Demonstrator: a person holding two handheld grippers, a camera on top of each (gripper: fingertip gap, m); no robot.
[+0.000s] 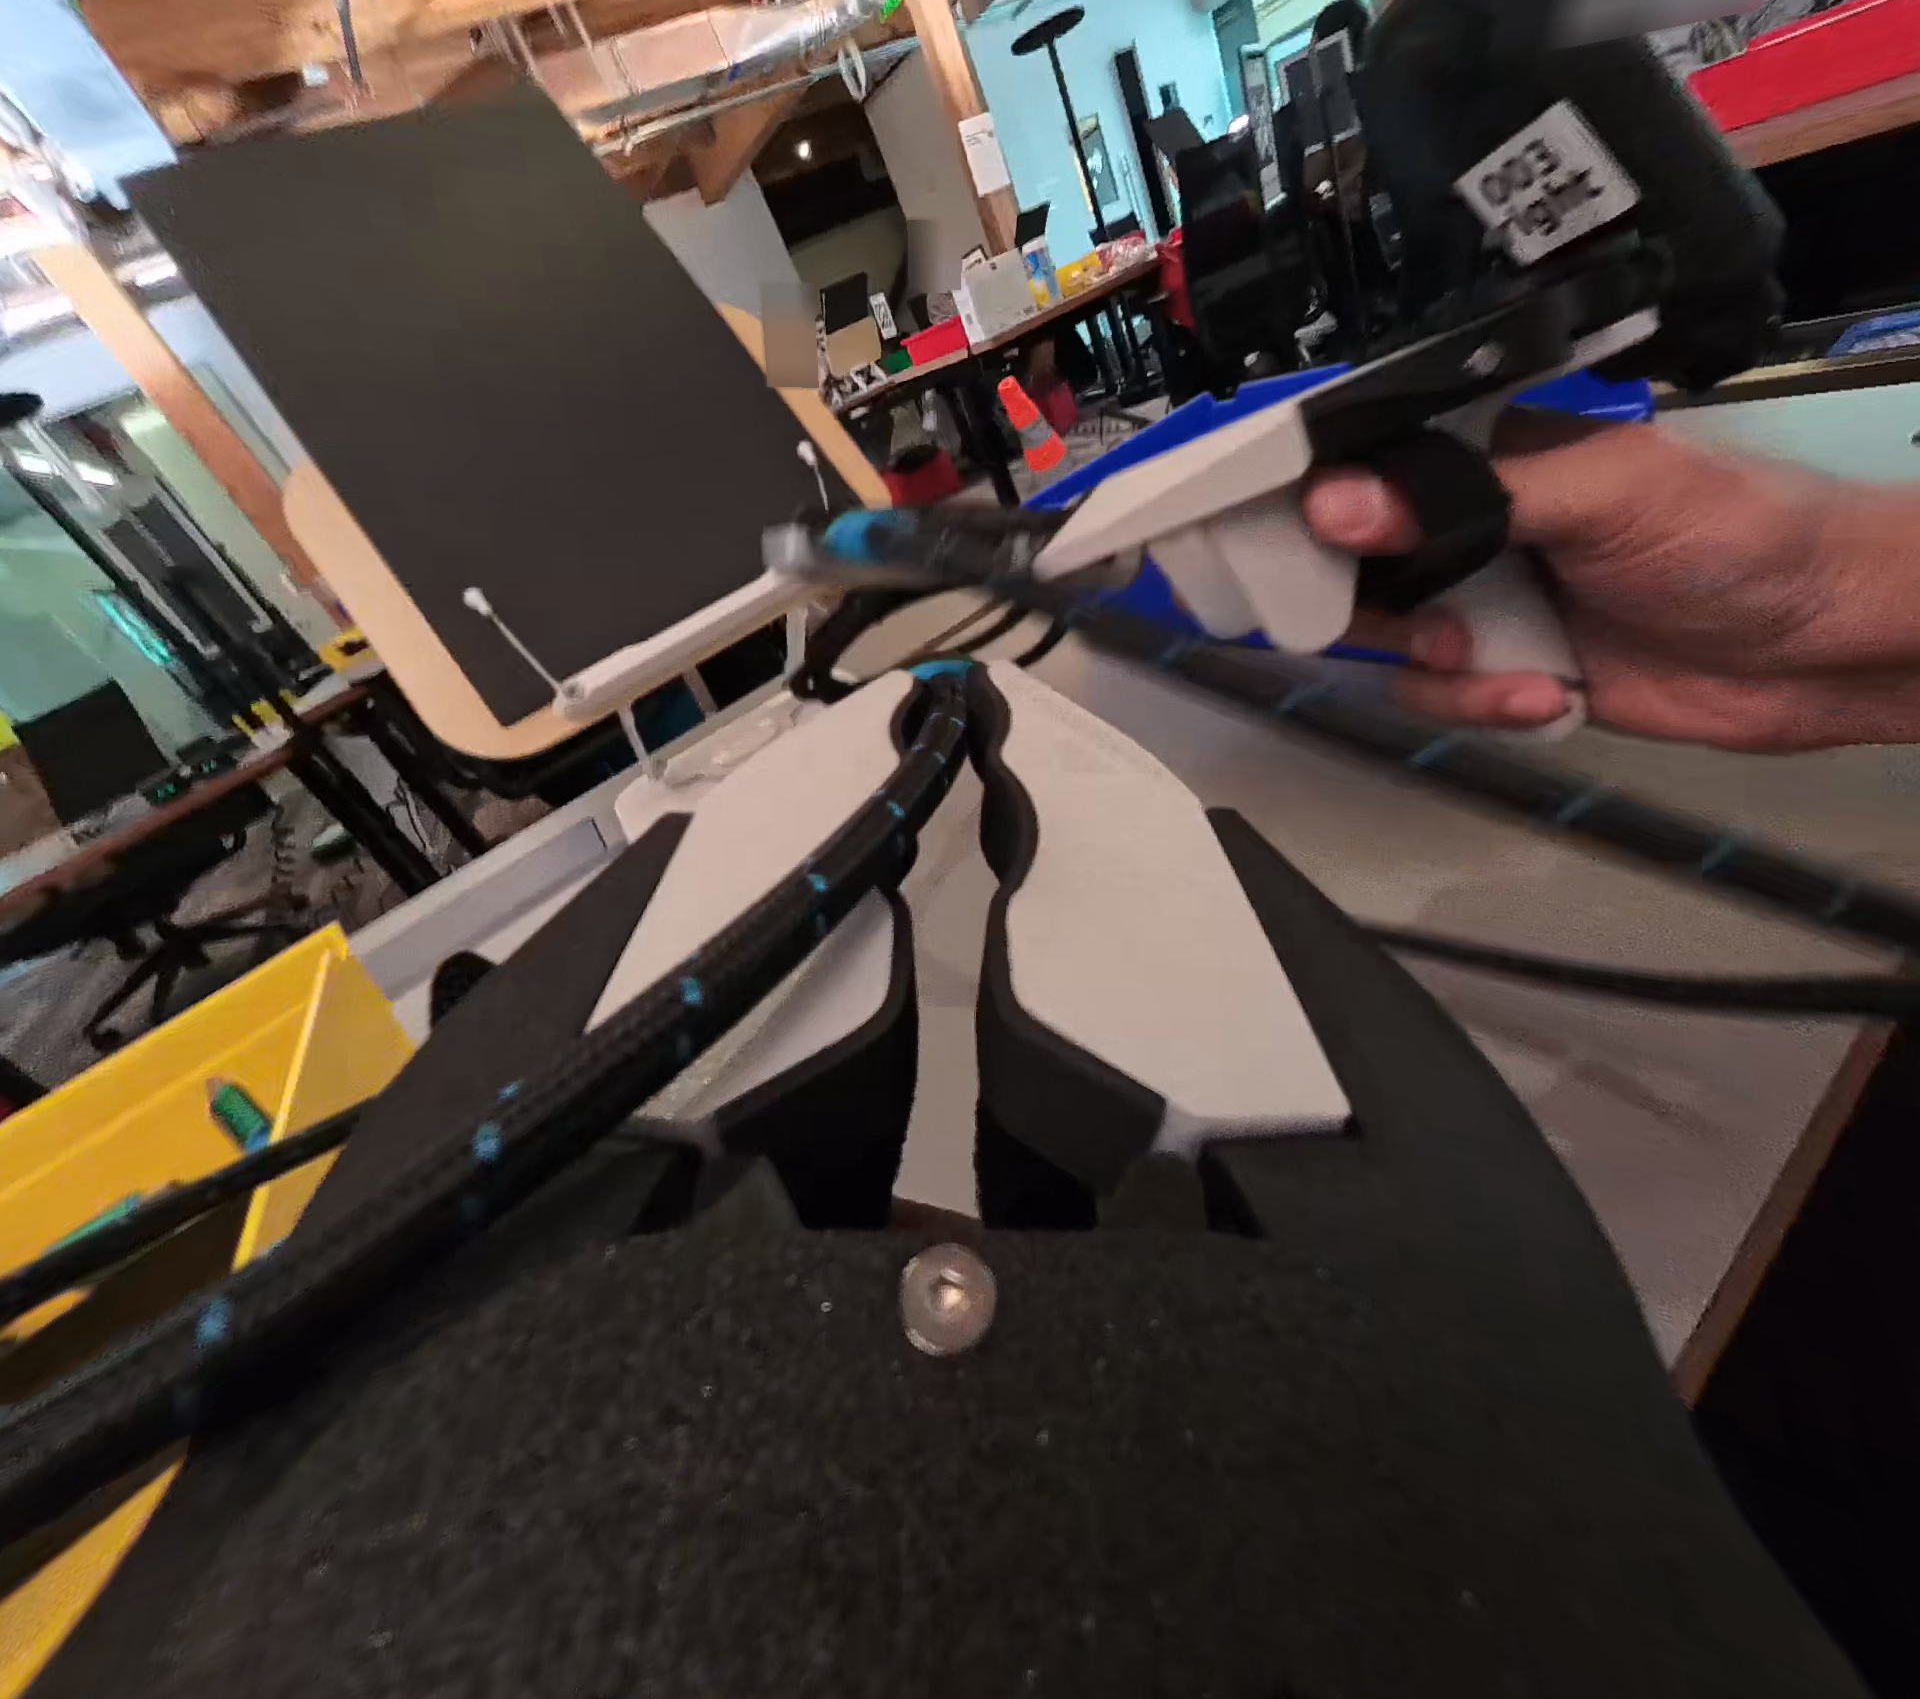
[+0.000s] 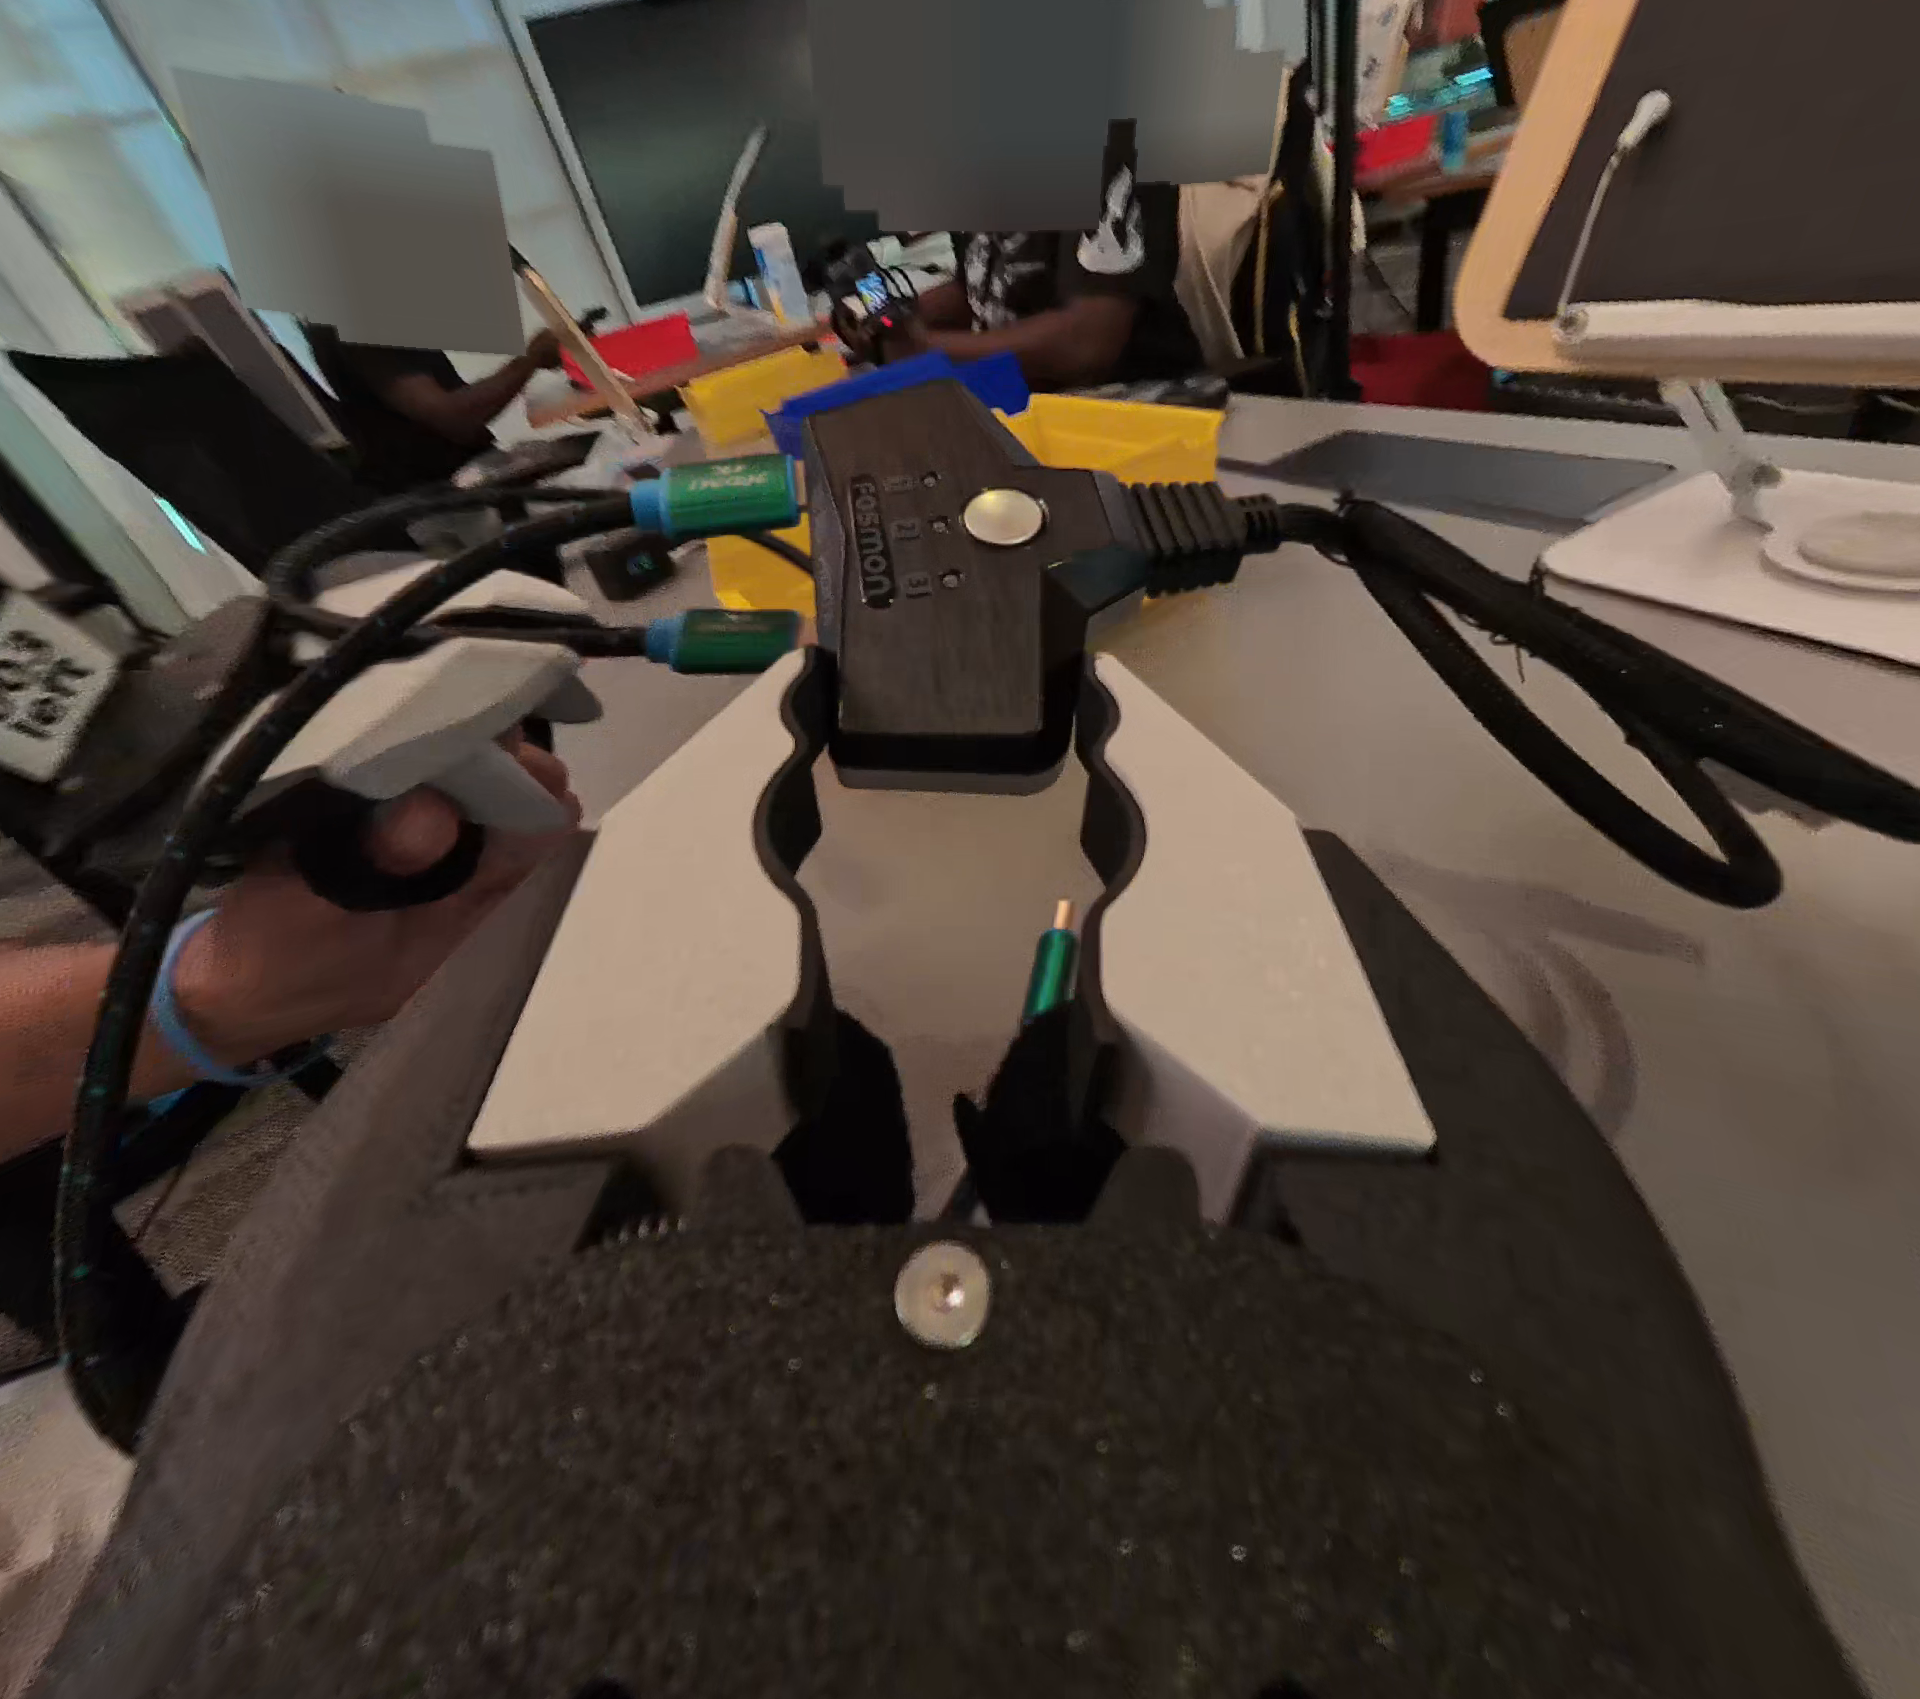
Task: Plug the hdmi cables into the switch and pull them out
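Holding: the right gripper [image 2: 951, 714] has its fingers clamped on the near end of the black switch [image 2: 935, 589], lifted above the grey surface [image 2: 1455, 818].
Loose plug: a green hdmi plug [image 2: 1049, 963] shows between the right fingers, below the switch, its metal tip pointing away from the camera.
Left gripper [image 1: 961, 693]: its fingers are nearly together, pinching a braided black cable [image 1: 727, 963] at the tips; the cable runs back toward the near left.
Switch ports: two green plugs with blue collars, the upper plug [image 2: 717, 496] and the lower plug [image 2: 727, 636], sit in the switch's left side; a thick black lead [image 2: 1195, 532] leaves its right side.
Hands: a hand [image 1: 1662, 600] grips the right gripper's trigger; another hand [image 2: 343, 911] grips the left's.
Far edge: a yellow bin [image 2: 1122, 434] and a blue bin [image 2: 894, 382] stand behind the switch.
Far right corner: a white stand [image 2: 1714, 537] carries a dark panel [image 2: 1766, 39].
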